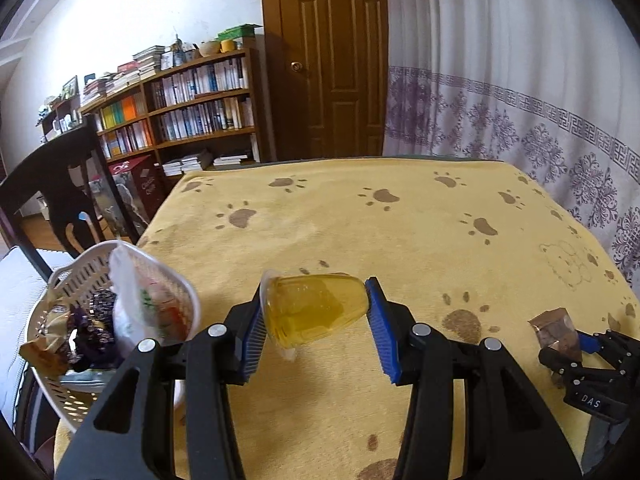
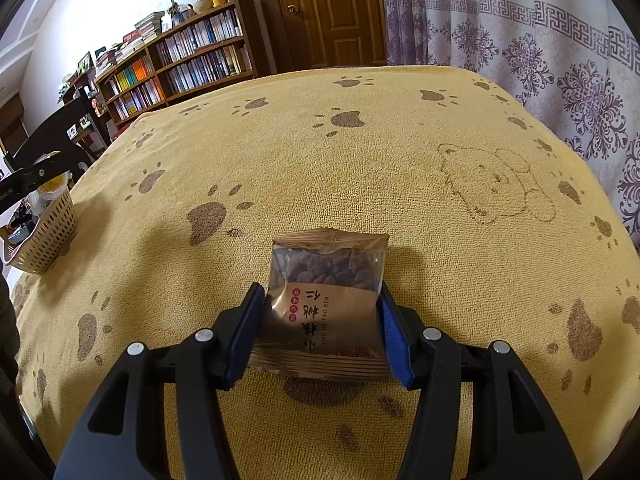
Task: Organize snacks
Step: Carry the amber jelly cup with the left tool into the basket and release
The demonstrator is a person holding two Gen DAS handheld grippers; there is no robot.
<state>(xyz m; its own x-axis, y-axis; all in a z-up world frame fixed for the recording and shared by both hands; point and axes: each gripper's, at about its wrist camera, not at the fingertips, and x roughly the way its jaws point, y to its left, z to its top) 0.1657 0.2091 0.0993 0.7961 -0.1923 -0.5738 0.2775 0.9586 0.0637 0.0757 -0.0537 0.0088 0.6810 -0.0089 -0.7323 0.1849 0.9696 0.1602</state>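
- A yellow jelly cup (image 1: 314, 312) is held on its side between the pads of the left gripper (image 1: 316, 330), above the cloth (image 1: 400, 220) and beside the white basket (image 1: 80, 280).
- A brown snack bag (image 2: 324, 304) lying on the cloth is squeezed by the half-closed right gripper (image 2: 322, 330).

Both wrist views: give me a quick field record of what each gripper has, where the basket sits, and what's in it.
left gripper: shut on the jelly cup, held on its side, lifted off the cloth
right gripper: jaws against both edges of the walnut packet; packet low over or on the cloth, cannot tell which
basket: at the table's left edge, beside the left gripper
basket contents: several wrapped snacks, including a white bag
tablecloth: yellow with paw prints
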